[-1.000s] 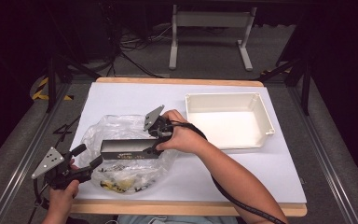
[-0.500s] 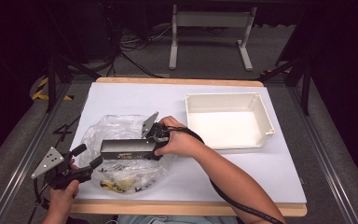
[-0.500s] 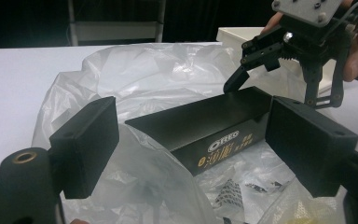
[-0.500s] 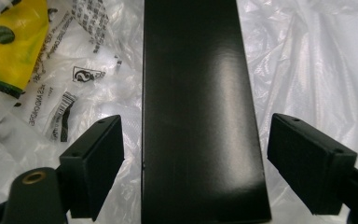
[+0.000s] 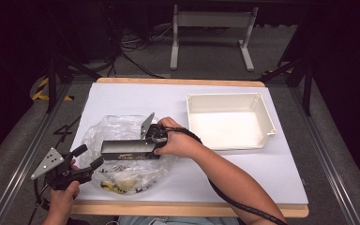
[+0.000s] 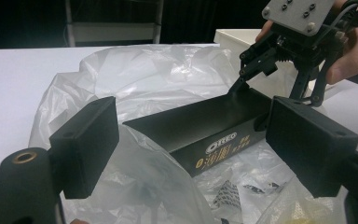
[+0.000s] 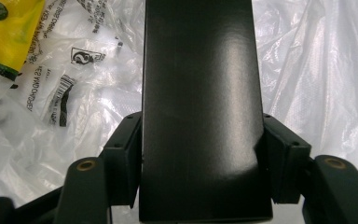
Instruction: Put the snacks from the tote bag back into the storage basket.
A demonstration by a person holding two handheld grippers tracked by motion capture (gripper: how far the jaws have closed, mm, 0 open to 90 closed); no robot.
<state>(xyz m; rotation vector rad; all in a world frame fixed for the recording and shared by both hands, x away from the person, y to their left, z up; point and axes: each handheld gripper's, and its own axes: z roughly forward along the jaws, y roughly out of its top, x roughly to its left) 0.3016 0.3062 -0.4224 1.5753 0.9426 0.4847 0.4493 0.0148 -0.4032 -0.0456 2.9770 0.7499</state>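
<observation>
Starting at the left edge of the high view: left gripper [image 5: 85, 159], black, matte, topped by a grey three-cornered plate, held in the person's left hand [image 5: 63, 199] at the near-left corner of the table [image 5: 122, 96]. Its jaws stand apart with nothing between them, just beside the bag's near-left edge; in the left gripper view the two blocky pads frame the box without touching it.

Clear plastic bag [image 5: 117, 129]: thin, crinkled, glossy film with black printed marks, spread open on the white tabletop. Contents: yellow-and-black wrapped items [image 5: 117, 183] at its near side, too small and creased over to identify.

Black box [image 5: 129, 149]: long, rectangular, smooth card with a faint sheen, lying across the bag. Its side reads "OREO" with gold characters in the left gripper view [image 6: 214, 123]. Its far end is cut off in the right gripper view.

Right gripper [image 5: 155, 138]: black, grey plate on top, cable trailing along the forearm, held in the right hand [image 5: 180, 143]. Jaws clamped on the box's right end, one pad flat on each long side.

White tray [image 5: 262, 112]: rigid, shallow, rectangular, rounded corners, at the table's right half, well apart from the bag. Nothing inside.

Floor beyond: grey carpet, metal stand legs [image 5: 211, 33], cables in shadow.
</observation>
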